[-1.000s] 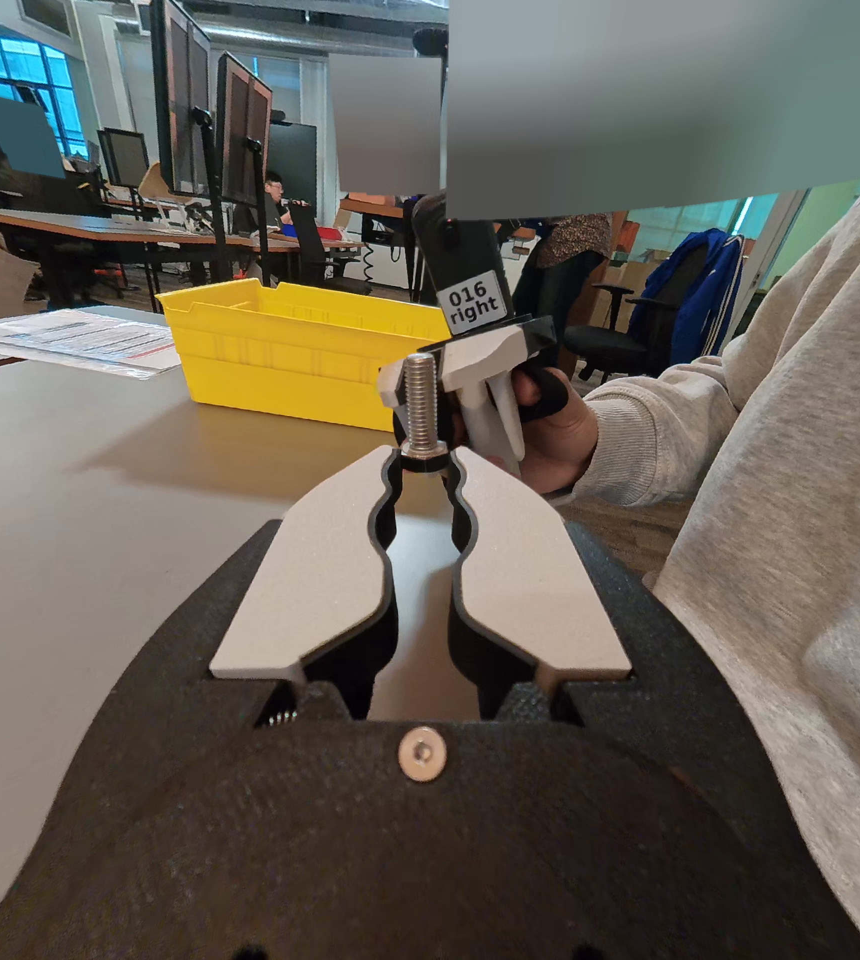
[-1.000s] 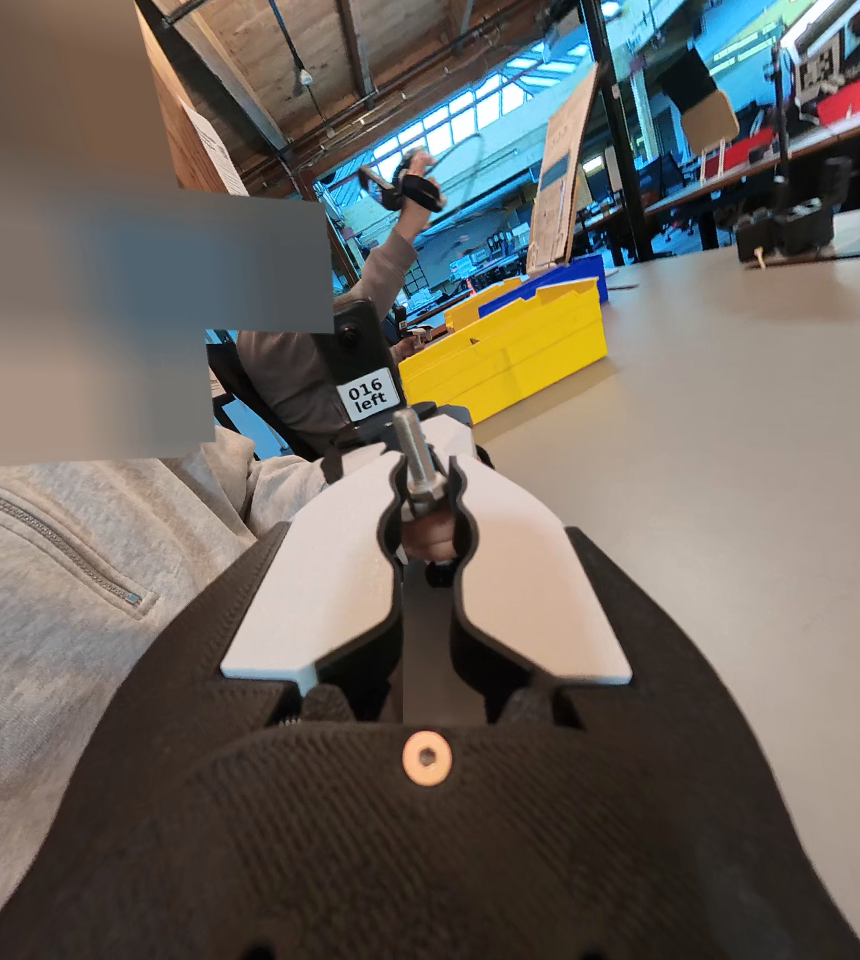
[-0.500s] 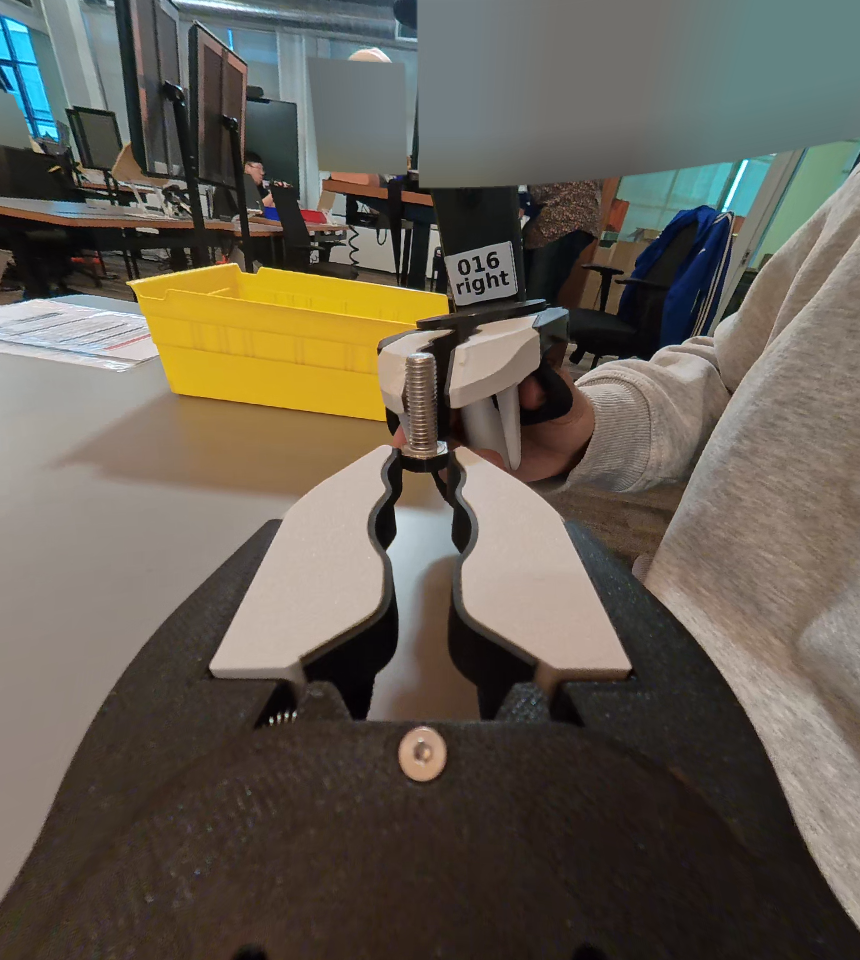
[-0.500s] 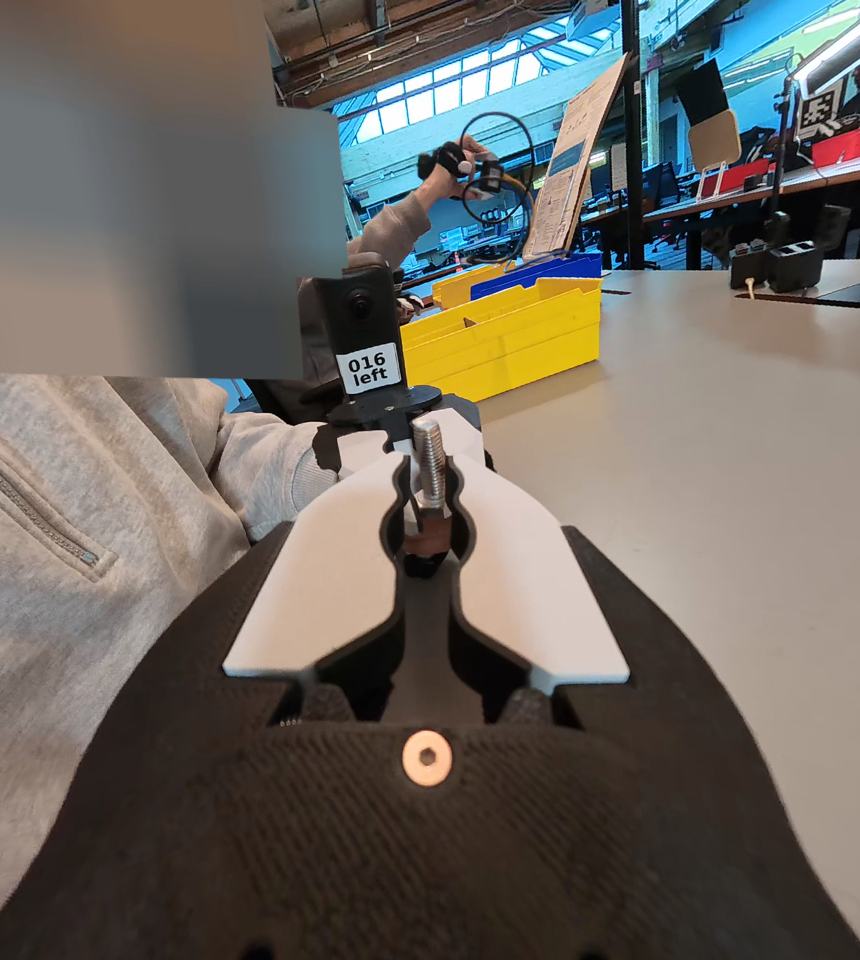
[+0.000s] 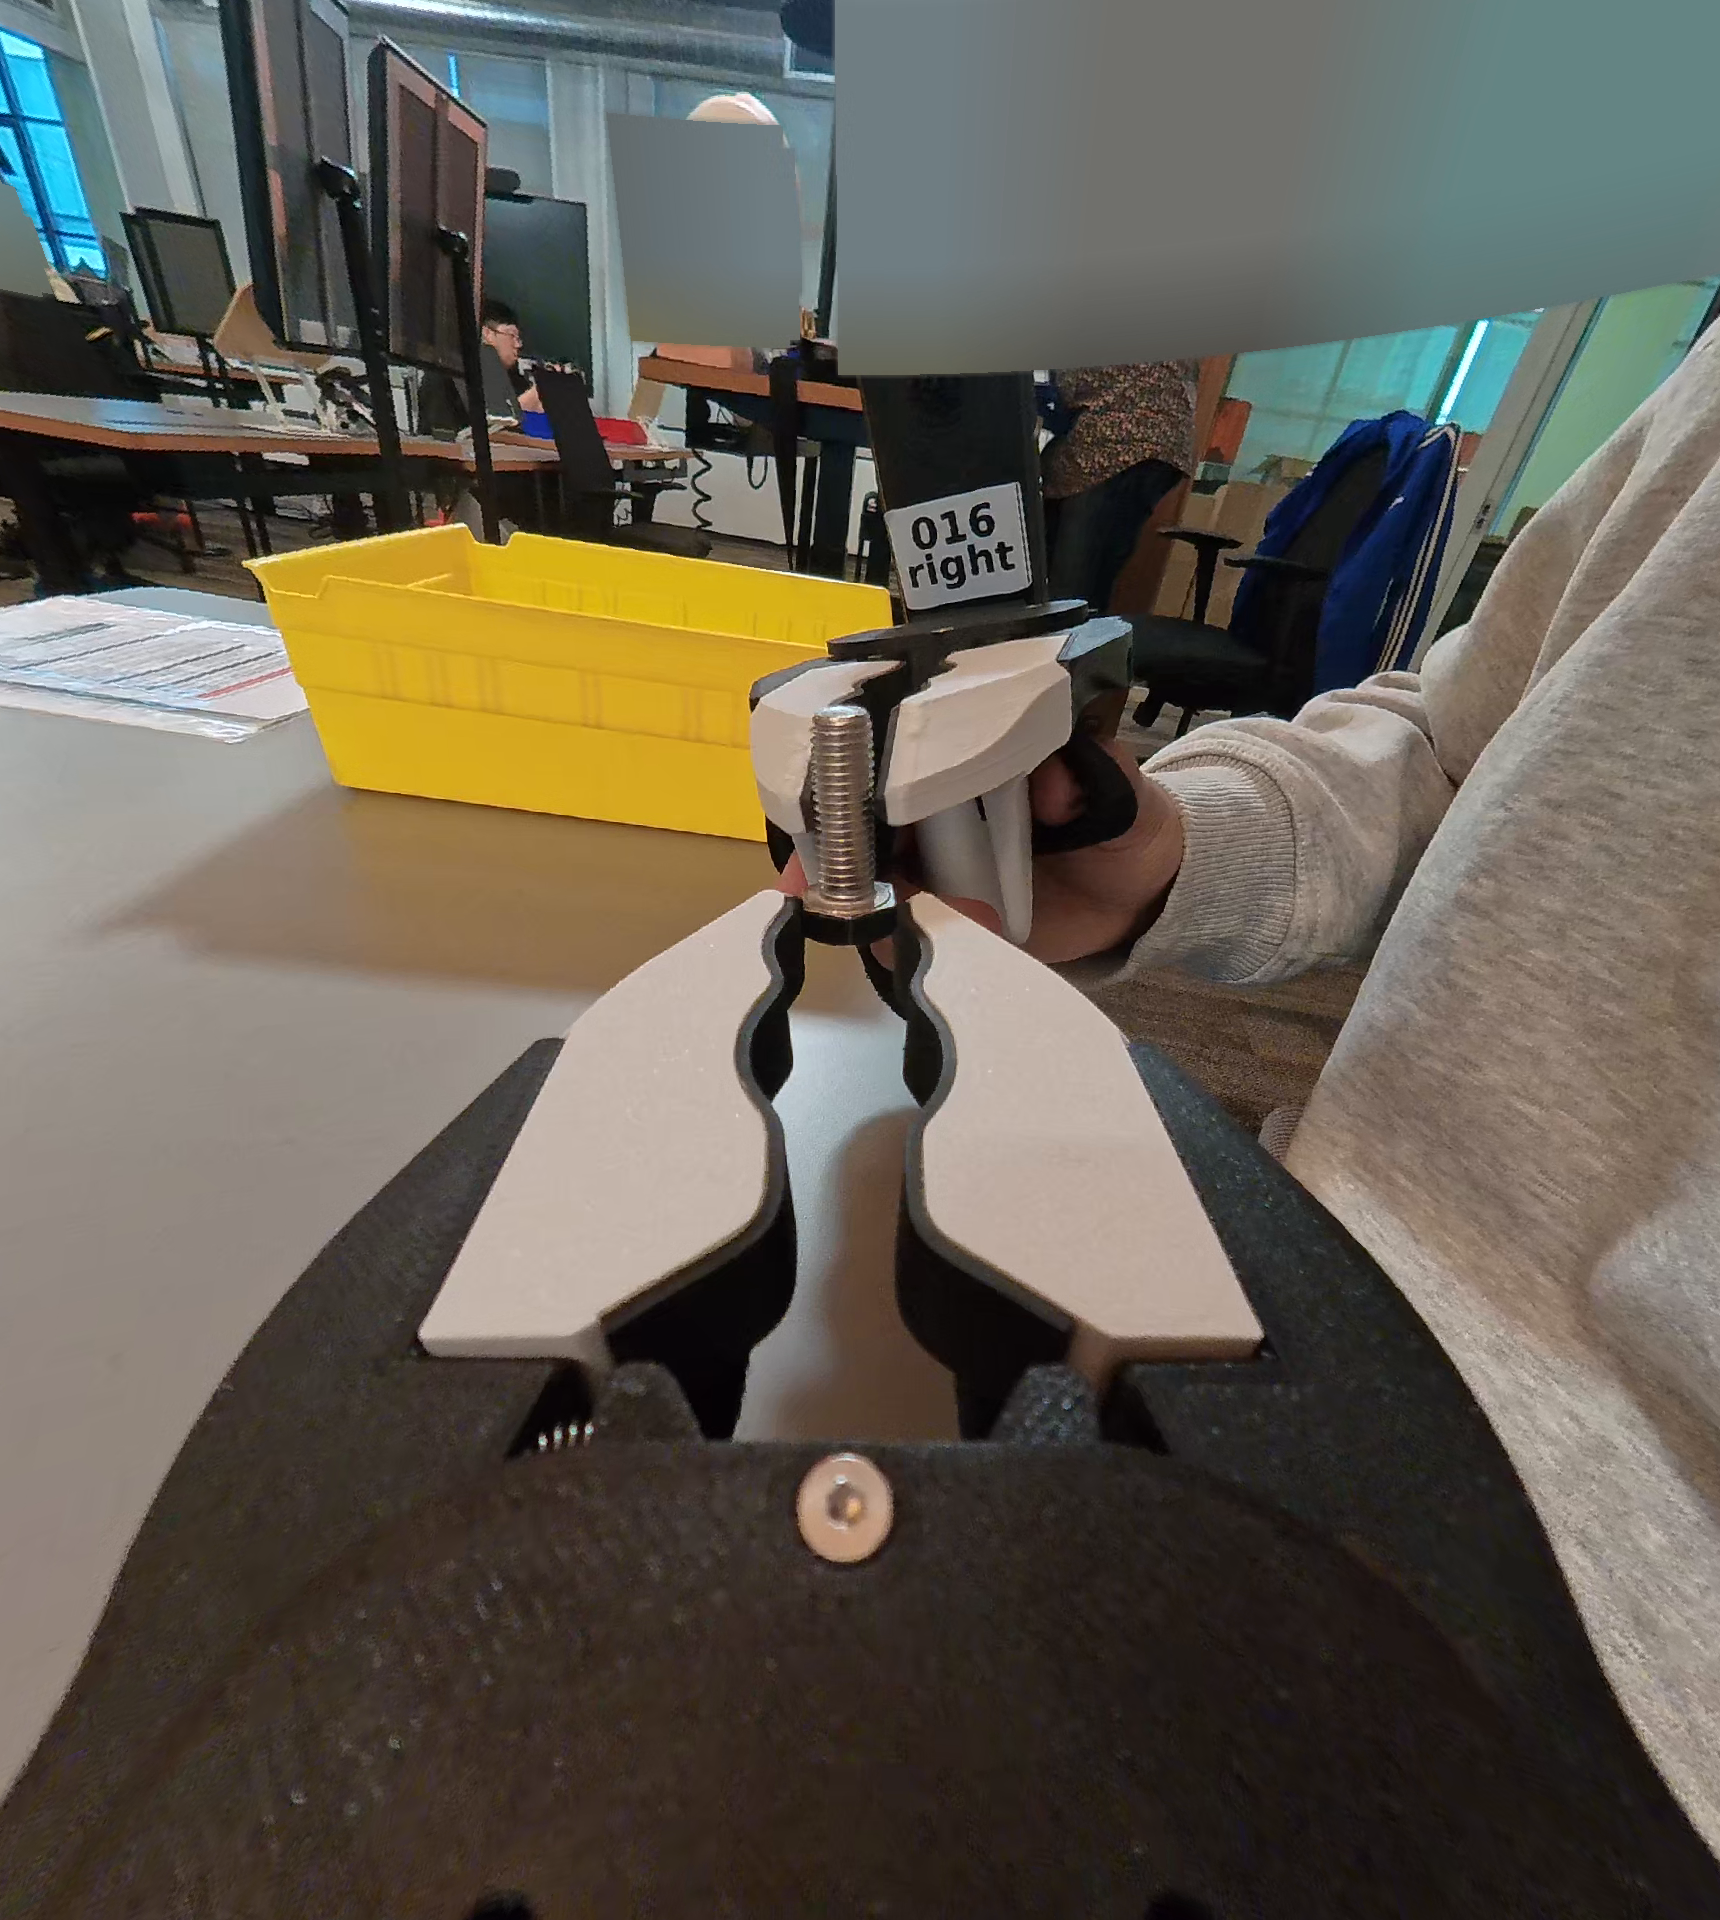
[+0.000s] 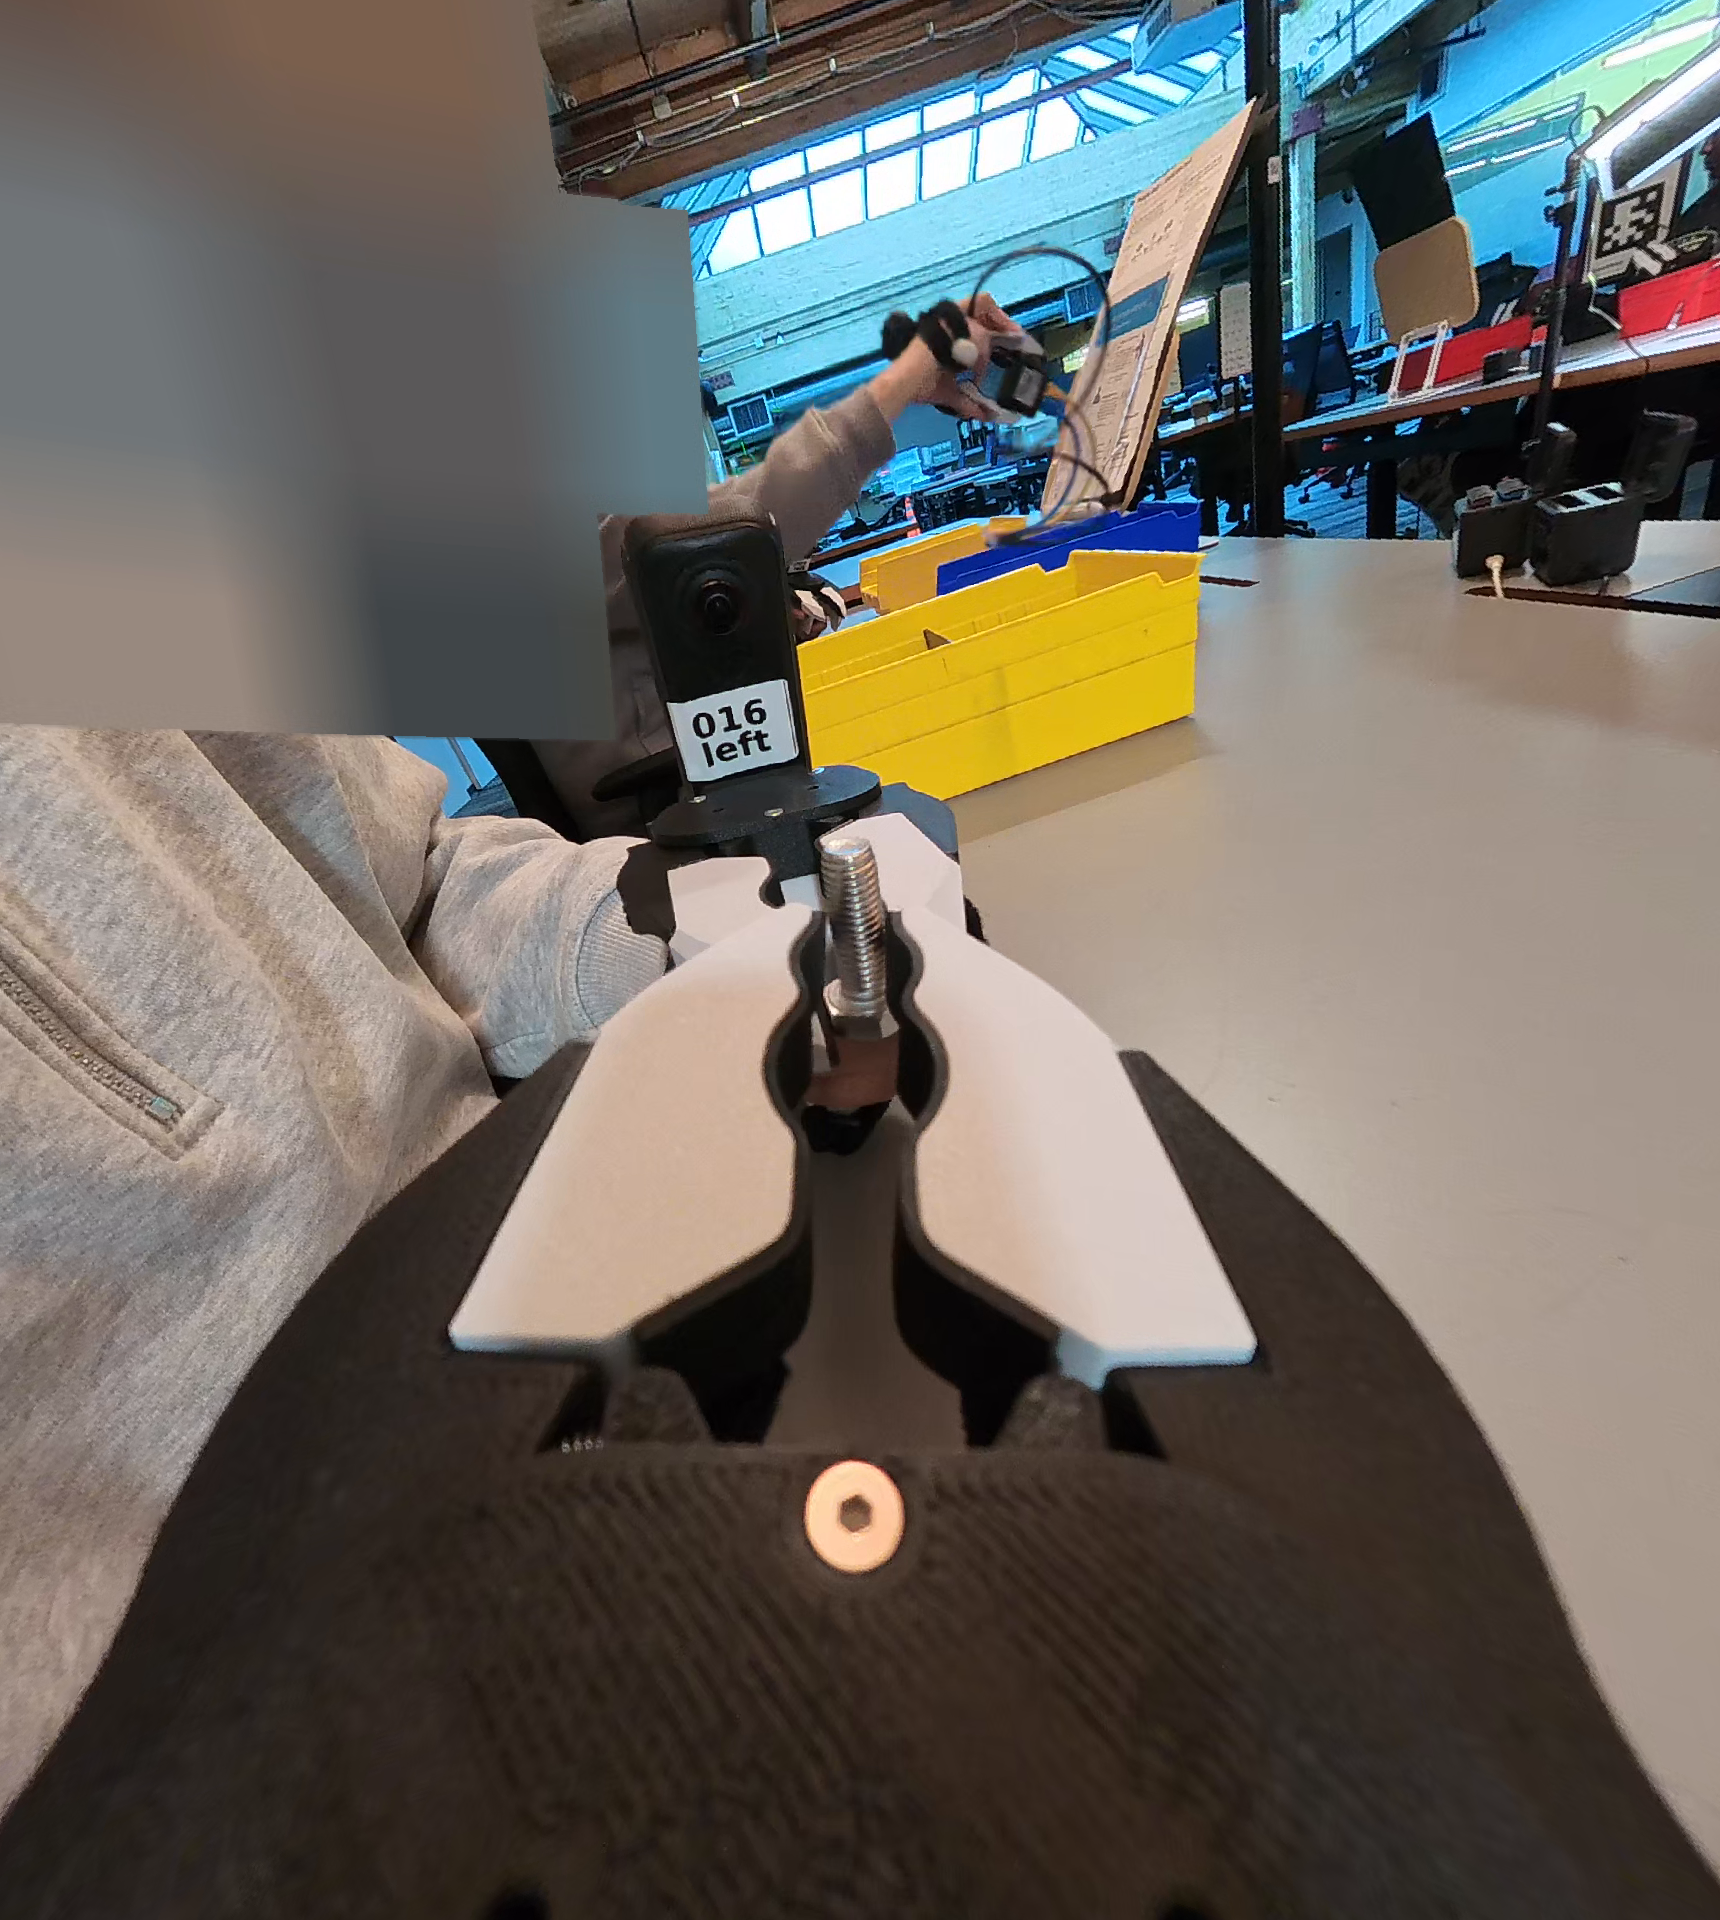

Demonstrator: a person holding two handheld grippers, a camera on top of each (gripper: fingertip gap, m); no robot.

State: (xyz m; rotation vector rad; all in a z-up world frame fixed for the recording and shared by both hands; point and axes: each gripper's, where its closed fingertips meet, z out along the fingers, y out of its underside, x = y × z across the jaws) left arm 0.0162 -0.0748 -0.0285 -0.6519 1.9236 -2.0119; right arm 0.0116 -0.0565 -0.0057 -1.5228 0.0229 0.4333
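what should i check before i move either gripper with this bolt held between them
1. Left gripper shut on the head end of the bolt: ok.
2. Right gripper closed around the threaded shank: ok; how firmly, cannot tell.
3. Bolt upright, seated in both finger notches: ok.
4. Bolt held above the table, not resting on it: ok.
5. Yellow bin stands apart, behind the grippers: ok.
6. Thread condition where the fingers cover it: cannot tell.

A grey table carries a yellow bin ahead-left of the left tool, papers further left, black boxes far right.
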